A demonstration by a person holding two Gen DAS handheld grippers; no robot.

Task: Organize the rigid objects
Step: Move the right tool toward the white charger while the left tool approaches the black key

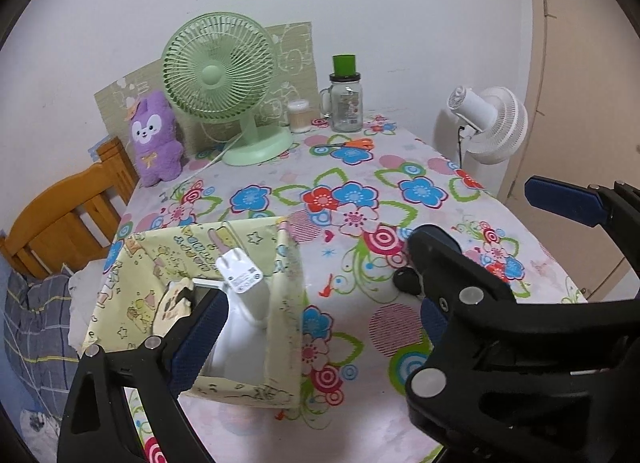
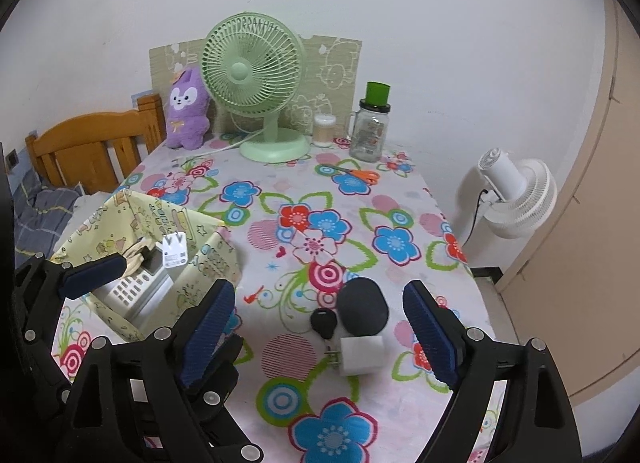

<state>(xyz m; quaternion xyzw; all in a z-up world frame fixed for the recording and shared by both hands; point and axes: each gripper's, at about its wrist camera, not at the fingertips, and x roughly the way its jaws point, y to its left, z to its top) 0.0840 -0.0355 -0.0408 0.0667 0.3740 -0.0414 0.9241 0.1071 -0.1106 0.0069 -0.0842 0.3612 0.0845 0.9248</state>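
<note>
A: Looking through the left wrist camera, I see the left gripper [image 1: 316, 315] with its blue-padded fingers spread wide and nothing between them. One pad hangs over the pale yellow cartoon-printed fabric box [image 1: 286, 287] at about seven o'clock. A white plug-in charger [image 1: 242, 277] stands in the box, prongs up, its grey label print too small to read. A cream-coloured patterned item [image 1: 174, 303] lies beside it.

B: Any readable writing on the box?

A: Curly lettering runs along the inner wall, but I cannot make it out. At twelve o'clock stand a mint-green desk fan [image 1: 220, 75], a purple plush rabbit [image 1: 154, 139] and a clear glass jar with a green cap [image 1: 346, 101]. Orange-handled scissors [image 1: 352, 144] lie on the floral tablecloth [image 1: 360, 199]. The right gripper's blue pad shows at three o'clock.

B: And the right wrist camera?

A: The right gripper [image 2: 320, 339] has its fingers parted, gripping nothing. Between them, on the cloth, lie a black oval pouch [image 2: 363, 311], a black car key [image 2: 323, 323] touching it, and a white rectangular block [image 2: 363, 355] just below. The box sits at nine o'clock, holding the charger and a white keypad device [image 2: 132, 291]. A white floor fan [image 2: 516, 195] stands off the table at three o'clock.
</note>
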